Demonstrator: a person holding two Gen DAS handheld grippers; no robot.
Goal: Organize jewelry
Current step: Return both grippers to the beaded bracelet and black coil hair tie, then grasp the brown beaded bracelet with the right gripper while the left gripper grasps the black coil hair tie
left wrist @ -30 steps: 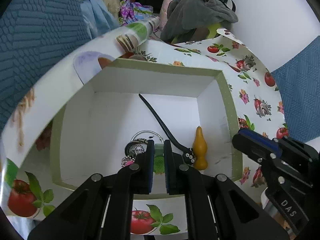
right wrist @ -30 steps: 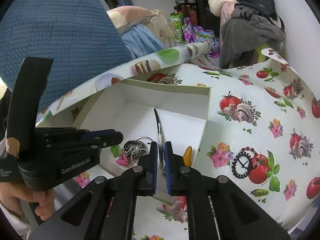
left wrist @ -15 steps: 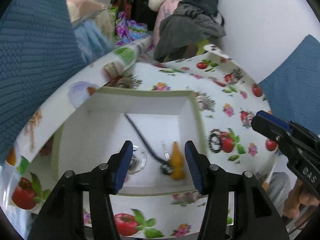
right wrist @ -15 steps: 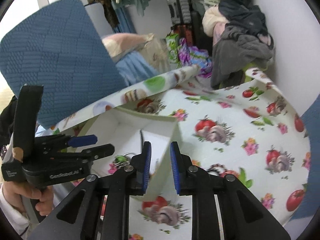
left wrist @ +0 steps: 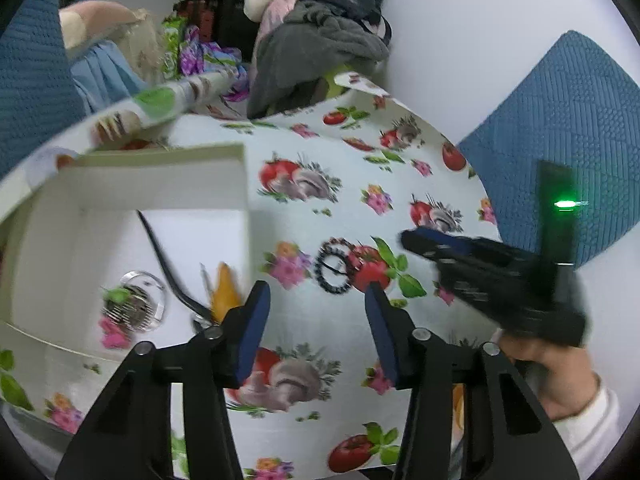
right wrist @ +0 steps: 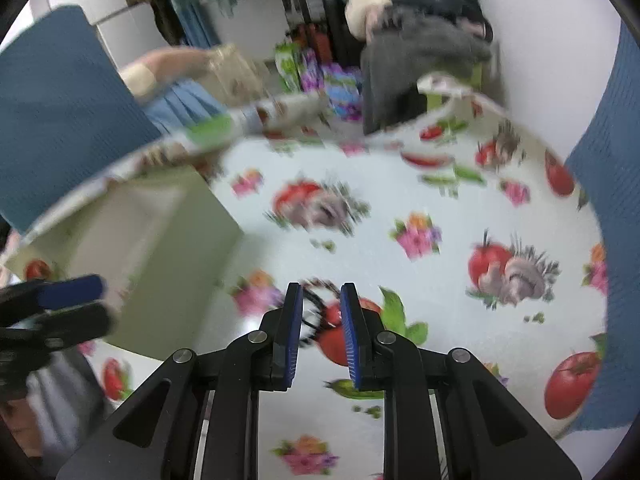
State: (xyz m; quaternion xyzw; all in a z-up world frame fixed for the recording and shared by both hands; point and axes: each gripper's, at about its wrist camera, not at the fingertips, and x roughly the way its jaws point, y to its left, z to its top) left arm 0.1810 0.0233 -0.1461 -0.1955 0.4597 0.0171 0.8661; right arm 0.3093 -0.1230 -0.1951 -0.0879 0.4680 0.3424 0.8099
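Jaws: the left gripper [left wrist: 316, 324] stands wide open and empty above the fruit-and-flower printed tablecloth [left wrist: 344, 168]; a second ago its pads were nearly shut on a small green item inside the shallow white cardboard box [left wrist: 160, 184]. The right gripper [right wrist: 320, 332] has its blue pads parted to a narrow gap, where a second ago they were almost together over the box. Both grippers have since swung away from the box and now face the round black beaded bracelet [left wrist: 334, 266], which lies on the cloth just beside the box's right wall, apart from it. In the right wrist view the bracelet [right wrist: 316, 312] shows, blurred, between the pads; contact cannot be told. Already in the box: a clear ring holding a silvery beaded piece [left wrist: 134, 306], a long black strap [left wrist: 160, 256] and an amber drop-shaped piece [left wrist: 224, 292]. Judgement: the previous deposit is complete, and the bracelet is probably the next piece to be gathered, most likely by the right gripper.
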